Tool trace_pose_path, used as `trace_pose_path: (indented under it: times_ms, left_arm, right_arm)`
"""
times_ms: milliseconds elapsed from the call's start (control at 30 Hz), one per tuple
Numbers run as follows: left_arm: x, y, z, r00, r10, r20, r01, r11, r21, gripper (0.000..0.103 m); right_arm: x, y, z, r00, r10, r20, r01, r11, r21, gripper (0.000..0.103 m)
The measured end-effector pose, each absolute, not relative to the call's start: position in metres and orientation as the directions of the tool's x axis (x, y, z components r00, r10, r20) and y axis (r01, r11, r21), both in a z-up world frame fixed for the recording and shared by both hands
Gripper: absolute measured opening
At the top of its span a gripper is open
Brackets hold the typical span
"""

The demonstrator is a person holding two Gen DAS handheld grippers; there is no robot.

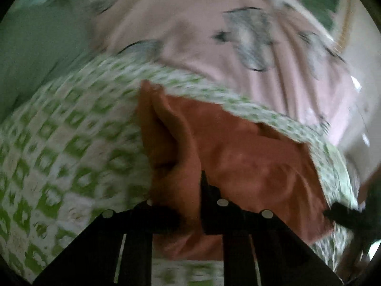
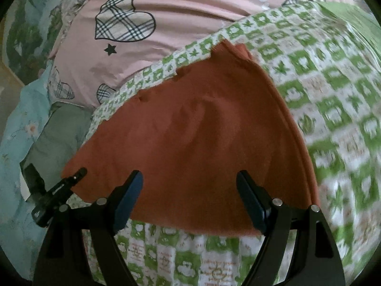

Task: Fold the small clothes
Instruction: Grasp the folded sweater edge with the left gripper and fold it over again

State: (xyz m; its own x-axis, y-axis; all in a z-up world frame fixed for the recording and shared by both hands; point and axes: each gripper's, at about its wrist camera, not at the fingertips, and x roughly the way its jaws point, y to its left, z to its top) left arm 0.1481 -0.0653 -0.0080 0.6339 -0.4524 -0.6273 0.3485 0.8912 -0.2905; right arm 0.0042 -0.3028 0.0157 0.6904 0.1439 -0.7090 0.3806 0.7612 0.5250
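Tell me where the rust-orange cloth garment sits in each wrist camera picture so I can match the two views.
Left wrist view: the rust-orange cloth garment fills lower centre, a fold of it pinched in the left gripper.
Right wrist view: the garment spreads across the centre, ahead of the open right gripper.
Shared landmark: the green-and-white patterned blanket under it, also around it in the left view.

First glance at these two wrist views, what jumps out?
The rust-orange garment dominates the middle of both views, lying on a green-and-white checked cloth. The left gripper is shut on a raised fold of it, while the right gripper hangs open over its near edge. Behind, a pink sheet with plaid hearts fills the top of the right view.
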Motion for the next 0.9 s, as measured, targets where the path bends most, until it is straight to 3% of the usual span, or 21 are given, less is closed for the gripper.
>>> trace_pose_path:
  times_ms: [100, 267, 400, 600, 733, 767, 800, 867, 900]
  left_arm:
    - [0.125, -0.107, 0.008, 0.617, -0.515, -0.595, 0.478, 0.846, -0.237, 0.013]
    - [0.092, -0.180, -0.007, 0.541, -0.557, -0.629, 0.633, 0.763, -0.130, 0.013]
    - [0.085, -0.203, -0.038, 0.504, -0.532, -0.680, 0.662, 0.744, -0.091, 0.013]
    - [0.089, -0.197, -0.033, 0.504, -0.553, -0.663, 0.660, 0.742, -0.117, 0.013]
    - [0.078, -0.208, -0.037, 0.539, -0.510, -0.670, 0.671, 0.741, -0.023, 0.013]
    - [0.074, -0.210, -0.038, 0.548, -0.501, -0.670, 0.674, 0.739, -0.001, 0.013]
    - [0.071, -0.213, -0.037, 0.558, -0.492, -0.668, 0.677, 0.736, 0.024, 0.013]
    - [0.067, -0.216, -0.032, 0.561, -0.497, -0.662, 0.685, 0.728, 0.034, 0.012]
    - [0.065, -0.217, -0.026, 0.558, -0.508, -0.655, 0.693, 0.720, 0.031, 0.011]
  right_arm:
    - [0.017, -0.312, 0.023, 0.709, 0.197, -0.677, 0.338, 0.748, 0.572, 0.081]
    - [0.046, -0.324, 0.025, 0.715, 0.299, -0.632, 0.274, 0.712, 0.647, 0.081]
    - [0.079, -0.326, 0.007, 0.679, 0.379, -0.629, 0.263, 0.674, 0.690, 0.081]
    - [0.130, -0.319, -0.030, 0.595, 0.460, -0.659, 0.271, 0.657, 0.703, 0.081]
    - [0.166, -0.309, -0.040, 0.576, 0.489, -0.655, 0.245, 0.661, 0.709, 0.081]
    - [0.172, -0.306, -0.039, 0.576, 0.484, -0.659, 0.239, 0.671, 0.702, 0.075]
    - [0.180, -0.303, -0.039, 0.567, 0.473, -0.674, 0.235, 0.692, 0.683, 0.051]
    - [0.186, -0.303, -0.035, 0.548, 0.442, -0.711, 0.245, 0.727, 0.641, 0.016]
    - [0.185, -0.305, -0.029, 0.560, 0.441, -0.701, 0.230, 0.730, 0.644, 0.016]
